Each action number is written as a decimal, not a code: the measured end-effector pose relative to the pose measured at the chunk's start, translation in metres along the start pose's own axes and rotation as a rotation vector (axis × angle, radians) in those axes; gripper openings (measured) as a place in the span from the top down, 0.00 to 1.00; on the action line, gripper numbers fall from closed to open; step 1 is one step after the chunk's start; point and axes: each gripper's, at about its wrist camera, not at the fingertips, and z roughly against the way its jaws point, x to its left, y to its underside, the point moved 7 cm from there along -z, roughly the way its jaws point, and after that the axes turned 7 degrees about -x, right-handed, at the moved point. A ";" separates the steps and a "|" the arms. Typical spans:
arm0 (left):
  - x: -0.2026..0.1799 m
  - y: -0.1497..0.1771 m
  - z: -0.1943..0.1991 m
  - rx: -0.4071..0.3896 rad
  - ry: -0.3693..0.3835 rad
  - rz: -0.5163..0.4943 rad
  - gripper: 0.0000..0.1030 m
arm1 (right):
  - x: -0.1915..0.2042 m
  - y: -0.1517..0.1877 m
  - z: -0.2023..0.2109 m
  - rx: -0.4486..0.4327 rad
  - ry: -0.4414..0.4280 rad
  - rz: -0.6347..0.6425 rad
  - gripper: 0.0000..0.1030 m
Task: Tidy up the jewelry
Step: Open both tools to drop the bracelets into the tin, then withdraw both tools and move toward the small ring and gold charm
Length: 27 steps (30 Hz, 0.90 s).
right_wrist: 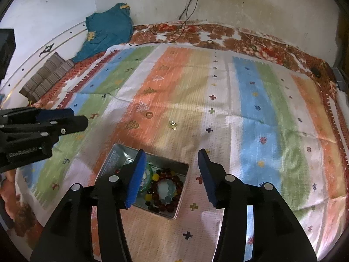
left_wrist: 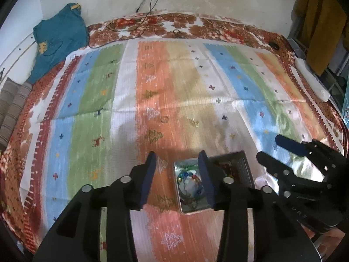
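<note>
An open metal tin (right_wrist: pixel 109 163) lies on the striped cloth and holds beaded bracelets (right_wrist: pixel 165 187), dark red, yellow and pale blue. In the left wrist view the tin (left_wrist: pixel 244 163) sits just beyond my left gripper (left_wrist: pixel 177 174), which is open and empty above it. My right gripper (right_wrist: pixel 170 174) is open and empty over the tin's right side; it also shows in the left wrist view (left_wrist: pixel 272 150). A small ring (right_wrist: pixel 149 115) and a small gold piece (right_wrist: pixel 173 124) lie loose on the cloth beyond the tin. They also show in the left wrist view, the ring (left_wrist: pixel 164 119) and the gold piece (left_wrist: pixel 194 122).
The striped cloth (right_wrist: pixel 250 109) covers a bed with a floral sheet. A teal garment (right_wrist: pixel 106 30) and a striped folded cloth (right_wrist: pixel 45 78) lie at the far left. Cables (right_wrist: pixel 174 32) run down the wall. A white object (left_wrist: pixel 312 78) lies at the bed's right edge.
</note>
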 end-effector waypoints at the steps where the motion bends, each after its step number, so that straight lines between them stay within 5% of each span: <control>1: 0.001 -0.002 -0.001 -0.002 -0.001 0.004 0.59 | 0.000 -0.001 -0.003 0.003 0.001 0.000 0.52; 27: 0.031 -0.032 -0.105 0.129 -0.042 0.051 0.53 | -0.005 -0.011 -0.086 0.148 -0.015 0.008 0.52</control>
